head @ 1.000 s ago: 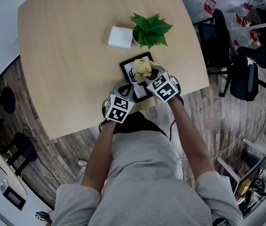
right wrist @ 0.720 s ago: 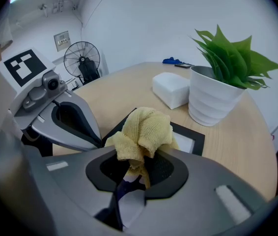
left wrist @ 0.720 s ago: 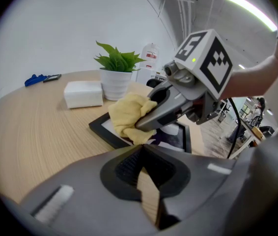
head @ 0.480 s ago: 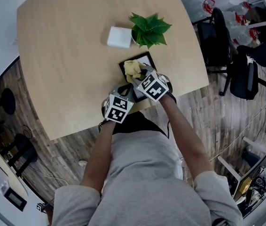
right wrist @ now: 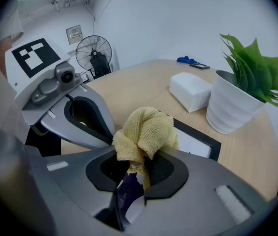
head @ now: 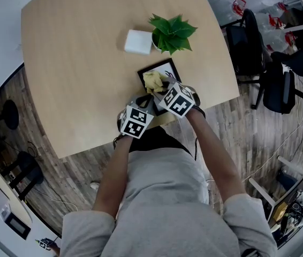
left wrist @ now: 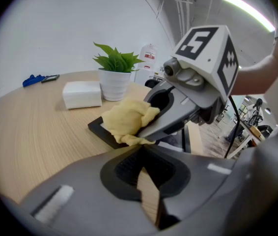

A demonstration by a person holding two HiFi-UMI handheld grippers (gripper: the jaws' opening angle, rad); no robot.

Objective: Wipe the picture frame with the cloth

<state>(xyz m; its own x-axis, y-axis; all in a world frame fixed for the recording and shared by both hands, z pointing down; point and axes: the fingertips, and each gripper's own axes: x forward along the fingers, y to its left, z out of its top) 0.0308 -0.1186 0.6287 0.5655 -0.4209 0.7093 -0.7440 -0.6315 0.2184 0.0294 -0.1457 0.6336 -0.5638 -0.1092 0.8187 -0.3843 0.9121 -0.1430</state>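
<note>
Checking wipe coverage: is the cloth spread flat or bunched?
Bunched: the cloth is a crumpled wad pinched in the right gripper, over the picture frame.

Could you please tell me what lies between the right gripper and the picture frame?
The yellow cloth, clamped in the jaws of the right gripper, bunches over the picture frame; the right gripper view shows it.

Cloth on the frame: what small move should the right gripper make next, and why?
Probably sweep the cloth sideways toward the pot. The right gripper is shut on the cloth, which sits over the frame, and the glass on the pot's side shows bare.
</note>
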